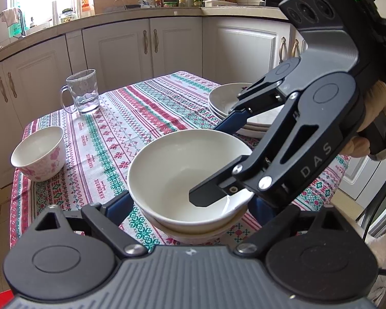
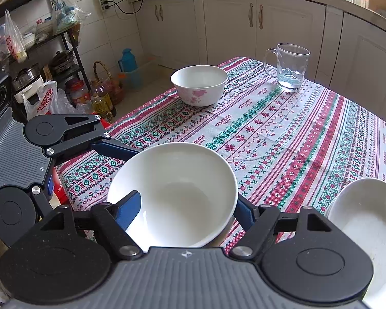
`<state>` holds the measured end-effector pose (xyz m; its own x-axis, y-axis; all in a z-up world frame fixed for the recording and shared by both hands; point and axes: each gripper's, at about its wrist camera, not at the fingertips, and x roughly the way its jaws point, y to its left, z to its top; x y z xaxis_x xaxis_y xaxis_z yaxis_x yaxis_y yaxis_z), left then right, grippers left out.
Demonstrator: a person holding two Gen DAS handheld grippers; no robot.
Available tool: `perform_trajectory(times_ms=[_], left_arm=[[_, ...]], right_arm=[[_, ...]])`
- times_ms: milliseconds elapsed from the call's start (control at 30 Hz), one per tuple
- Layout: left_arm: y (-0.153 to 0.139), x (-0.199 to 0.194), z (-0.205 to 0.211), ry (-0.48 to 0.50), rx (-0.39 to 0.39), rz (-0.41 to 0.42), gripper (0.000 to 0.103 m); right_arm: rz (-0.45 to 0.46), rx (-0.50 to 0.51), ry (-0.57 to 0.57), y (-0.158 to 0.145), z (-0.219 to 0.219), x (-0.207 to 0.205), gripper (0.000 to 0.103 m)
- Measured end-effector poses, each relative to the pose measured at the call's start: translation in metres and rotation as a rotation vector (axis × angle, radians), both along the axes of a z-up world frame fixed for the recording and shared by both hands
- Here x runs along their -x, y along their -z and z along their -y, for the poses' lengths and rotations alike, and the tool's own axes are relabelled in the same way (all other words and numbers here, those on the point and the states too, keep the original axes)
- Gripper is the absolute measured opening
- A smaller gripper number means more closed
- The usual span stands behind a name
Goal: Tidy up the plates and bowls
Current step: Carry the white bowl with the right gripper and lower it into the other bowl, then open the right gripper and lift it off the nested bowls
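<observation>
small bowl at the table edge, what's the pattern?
White small bowl with pink flower prints on its outer side; clearest in the right wrist view.

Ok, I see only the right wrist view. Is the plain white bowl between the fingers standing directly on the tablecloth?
Observer: No. From the left wrist view, the white bowl sits nested in a second bowl underneath it.
Operator: And the plate at my right edge, is it alone?
Observer: No. It is the top of a stack of plates; several rims show below it.
</observation>
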<state>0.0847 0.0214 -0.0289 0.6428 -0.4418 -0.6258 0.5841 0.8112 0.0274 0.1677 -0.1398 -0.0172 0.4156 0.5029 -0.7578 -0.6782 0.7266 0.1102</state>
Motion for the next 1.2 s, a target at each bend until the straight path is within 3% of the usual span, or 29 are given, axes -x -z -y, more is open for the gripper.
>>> perform_trajectory(times_ms=[433,900,1200], left_arm=[[-0.004,0.009,0.001,-0.054,-0.027,0.027,0.099],[-0.008,0.019,-0.006,-0.132,0.017,-0.01,0.099],[-0.004,0.017,-0.022,-0.141,0.023,-0.033,0.099]], right_arm=[[0.037,-0.018,-0.025,-0.001,0.005,0.01,0.097],[0.071,-0.147,-0.078,-0.019,0.025,0.022,0.099],[0.031,-0.12,-0.09,-0.015,0.021,0.02,0.1]])
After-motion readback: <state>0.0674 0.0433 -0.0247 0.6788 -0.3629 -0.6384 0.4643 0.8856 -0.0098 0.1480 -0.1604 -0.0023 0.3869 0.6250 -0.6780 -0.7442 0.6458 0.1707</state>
